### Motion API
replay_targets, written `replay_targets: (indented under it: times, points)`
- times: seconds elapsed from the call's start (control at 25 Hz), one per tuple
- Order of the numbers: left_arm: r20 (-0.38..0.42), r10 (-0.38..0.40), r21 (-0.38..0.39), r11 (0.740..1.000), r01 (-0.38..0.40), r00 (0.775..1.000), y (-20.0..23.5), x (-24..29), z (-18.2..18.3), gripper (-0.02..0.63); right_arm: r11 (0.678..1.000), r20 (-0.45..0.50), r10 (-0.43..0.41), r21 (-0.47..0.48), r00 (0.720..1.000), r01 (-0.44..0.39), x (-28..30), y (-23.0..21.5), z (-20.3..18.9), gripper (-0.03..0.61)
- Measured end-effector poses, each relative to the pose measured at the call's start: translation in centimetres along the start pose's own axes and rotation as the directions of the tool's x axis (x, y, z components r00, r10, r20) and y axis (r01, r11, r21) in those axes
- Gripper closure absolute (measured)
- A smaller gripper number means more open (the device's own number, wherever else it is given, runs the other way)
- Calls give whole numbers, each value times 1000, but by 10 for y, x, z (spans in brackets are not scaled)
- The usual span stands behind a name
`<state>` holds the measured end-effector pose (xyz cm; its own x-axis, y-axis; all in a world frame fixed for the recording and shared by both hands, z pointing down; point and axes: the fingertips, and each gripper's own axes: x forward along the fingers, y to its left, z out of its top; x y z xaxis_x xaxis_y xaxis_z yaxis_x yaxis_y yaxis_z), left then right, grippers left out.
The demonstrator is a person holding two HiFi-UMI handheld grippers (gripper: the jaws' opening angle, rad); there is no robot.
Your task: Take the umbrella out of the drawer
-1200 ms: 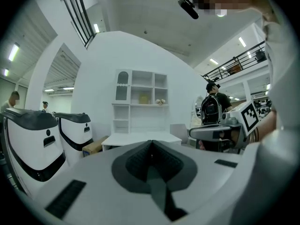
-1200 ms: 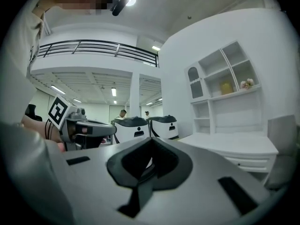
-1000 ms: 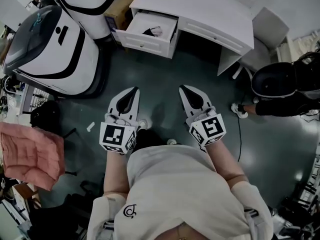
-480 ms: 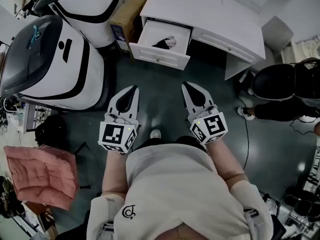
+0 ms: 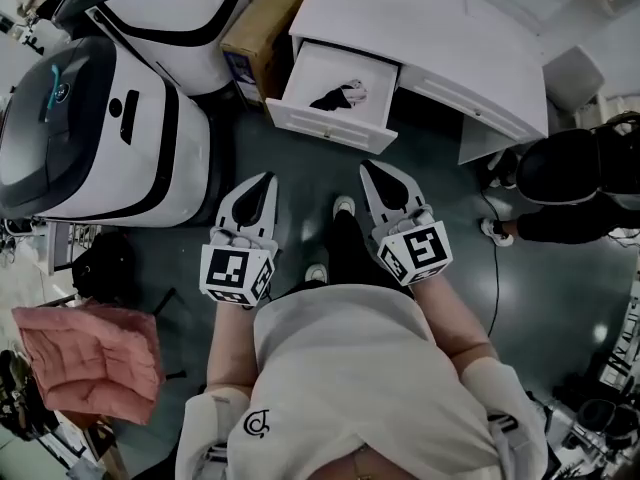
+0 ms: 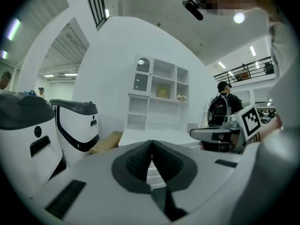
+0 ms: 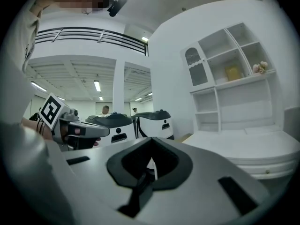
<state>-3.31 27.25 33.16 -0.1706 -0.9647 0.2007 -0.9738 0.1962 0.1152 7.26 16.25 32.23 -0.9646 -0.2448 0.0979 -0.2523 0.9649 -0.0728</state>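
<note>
The white drawer [image 5: 322, 128] of the desk [image 5: 440, 18] stands pulled out at the top of the head view. Inside it lies a small dark folded umbrella [image 5: 338, 96] with a pale handle end. My left gripper [image 5: 268, 178] is shut and empty, a short way in front of the drawer's left corner. My right gripper [image 5: 368, 166] is also shut and empty, just below the drawer's right corner. In the left gripper view the jaws [image 6: 151, 142] meet in front of the desk. In the right gripper view the right gripper [image 7: 151, 140] points past the desk's left end.
A cardboard box [image 5: 262, 23] stands left of the drawer, and two big white-and-black machines [image 5: 100, 128] fill the left side. A pink cushion [image 5: 90, 363] lies at lower left. A person in black [image 5: 570, 178] is at the right. White shelves [image 6: 159, 97] rise behind the desk.
The desk and open drawer have come nearer to both grippers as the person walks toward them; one foot has stepped forward between the grippers. Both grippers stay shut.
</note>
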Motion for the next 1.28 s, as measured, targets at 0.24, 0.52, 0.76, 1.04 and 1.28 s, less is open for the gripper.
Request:
replay_targets:
  times: [0.24,0.52,0.76,1.04,1.28]
  points:
    - [-6,0,31,1000,0,1000,15,84,24,600,1000,19,25,-6,1000,-24,61,-65,11,572]
    - [10,-35,82,996,34,999,21,188,63,600,999,47,24,-28,999,-23,116,-148,34,572]
    - [-90,-121,107,986,131,989,15,260,46,600,999,11,-42,2,999,42,137,-207,23,572]
    - [-228,-291,118,939,323,929,14,325,3,600,985,-27,-169,42,985,170,151,-245,-5,572]
    - [-302,-490,109,835,540,818,13,370,-30,600,953,-18,-288,94,957,288,162,-262,-21,572]
